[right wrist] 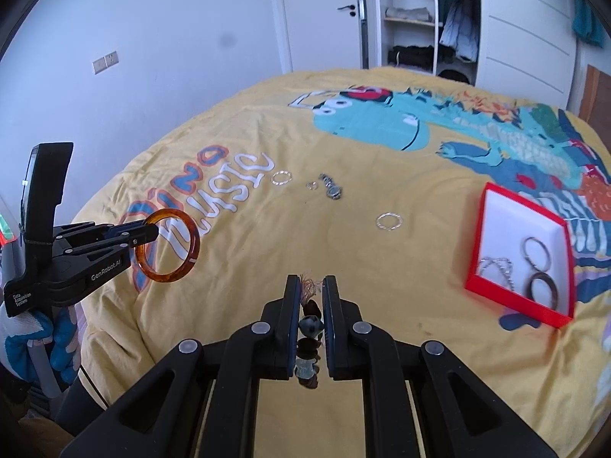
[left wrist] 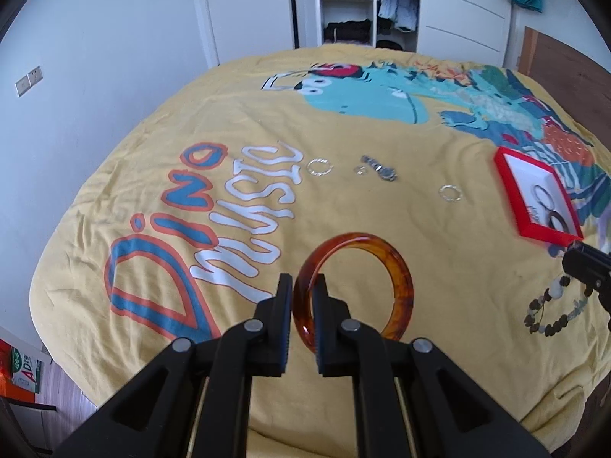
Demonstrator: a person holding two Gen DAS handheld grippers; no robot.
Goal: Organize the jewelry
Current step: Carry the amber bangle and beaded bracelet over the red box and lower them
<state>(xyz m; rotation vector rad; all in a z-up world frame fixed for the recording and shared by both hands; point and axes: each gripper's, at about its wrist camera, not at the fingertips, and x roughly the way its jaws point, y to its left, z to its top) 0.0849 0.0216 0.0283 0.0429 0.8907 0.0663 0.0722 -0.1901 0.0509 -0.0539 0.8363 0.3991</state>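
Observation:
My left gripper [left wrist: 303, 280] is shut on an amber bangle [left wrist: 385, 259] and holds it above the yellow bedspread; the left gripper [right wrist: 151, 231] and the bangle [right wrist: 193, 246] also show in the right wrist view. My right gripper [right wrist: 310, 282] is shut on a beaded bracelet [right wrist: 310, 326]; the bracelet [left wrist: 550, 307] hangs from it in the left wrist view. A red box [right wrist: 492, 286] with a white inside lies at the right and holds three rings or bangles. Two silver rings [right wrist: 388, 221] [right wrist: 282, 178], a small ring [right wrist: 312, 185] and a watch [right wrist: 331, 187] lie on the bedspread.
The bedspread [right wrist: 382, 286] has a dinosaur print and the words "Dino music". A door and an open wardrobe [right wrist: 412, 19] stand behind the bed. A wooden headboard [left wrist: 565, 61] is at the far right.

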